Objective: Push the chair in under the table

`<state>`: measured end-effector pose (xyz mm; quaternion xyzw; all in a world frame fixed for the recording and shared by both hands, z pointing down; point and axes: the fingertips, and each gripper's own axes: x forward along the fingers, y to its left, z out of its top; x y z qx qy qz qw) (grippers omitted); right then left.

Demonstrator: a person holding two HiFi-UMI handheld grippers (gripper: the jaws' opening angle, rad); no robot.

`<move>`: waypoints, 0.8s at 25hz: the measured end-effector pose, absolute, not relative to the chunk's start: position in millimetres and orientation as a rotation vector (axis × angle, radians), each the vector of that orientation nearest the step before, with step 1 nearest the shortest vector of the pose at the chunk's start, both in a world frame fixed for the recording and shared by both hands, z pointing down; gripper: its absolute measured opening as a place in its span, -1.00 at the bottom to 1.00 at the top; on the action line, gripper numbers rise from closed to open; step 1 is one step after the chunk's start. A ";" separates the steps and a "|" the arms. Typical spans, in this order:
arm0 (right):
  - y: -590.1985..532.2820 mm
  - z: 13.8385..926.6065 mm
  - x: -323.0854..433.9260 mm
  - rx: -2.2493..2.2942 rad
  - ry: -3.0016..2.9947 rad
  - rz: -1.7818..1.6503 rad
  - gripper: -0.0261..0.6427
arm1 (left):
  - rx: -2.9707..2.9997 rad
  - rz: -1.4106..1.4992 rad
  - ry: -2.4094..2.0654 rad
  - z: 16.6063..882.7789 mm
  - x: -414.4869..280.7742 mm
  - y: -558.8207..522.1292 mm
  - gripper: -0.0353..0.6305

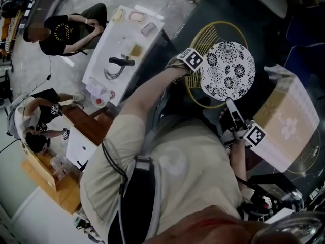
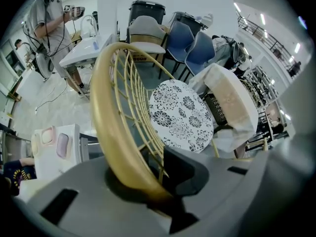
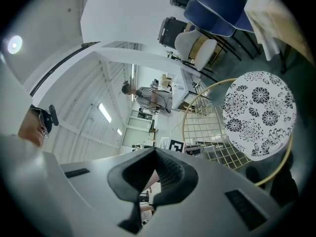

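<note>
The chair has a gold wire backrest (image 1: 203, 37) and a round black-and-white flowered seat (image 1: 227, 71). My left gripper (image 1: 190, 61) points steeply down and is shut on the backrest's gold rim (image 2: 106, 127), which runs between the jaws (image 2: 158, 191). The seat (image 2: 180, 115) lies just beyond the rim. The table with a cream cloth (image 1: 287, 121) stands on the seat's far side (image 2: 232, 102). My right gripper (image 1: 229, 104) hovers beside the seat's near edge, shut on nothing (image 3: 148, 181). It looks across the seat (image 3: 259, 112) and the wire back (image 3: 207, 122).
A white table (image 1: 122, 50) with small items stands to the left, with seated people (image 1: 66, 32) beyond it. A wooden table (image 1: 89, 123) is nearer. Blue chairs (image 2: 190, 46) stand behind the cloth-covered table. A person stands at the far left (image 2: 49, 23).
</note>
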<state>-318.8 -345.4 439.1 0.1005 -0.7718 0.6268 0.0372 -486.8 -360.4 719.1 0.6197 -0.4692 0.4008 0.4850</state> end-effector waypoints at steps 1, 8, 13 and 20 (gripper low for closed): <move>-344.8 437.5 -322.5 0.303 -2.379 1.921 -0.89 | 1.514 0.979 -1.135 720.2 -487.1 -361.0 -0.63; -336.7 449.9 -349.3 0.312 -2.375 1.914 -0.89 | 1.576 0.966 -1.160 727.1 -503.5 -363.3 -0.61; -329.9 469.7 -357.7 0.394 -2.379 1.905 -0.89 | 1.598 0.925 -1.087 747.1 -489.3 -364.2 -0.57; -331.7 484.4 -343.0 0.469 -2.398 1.949 -0.89 | 1.586 0.929 -1.052 762.1 -488.7 -356.0 -0.56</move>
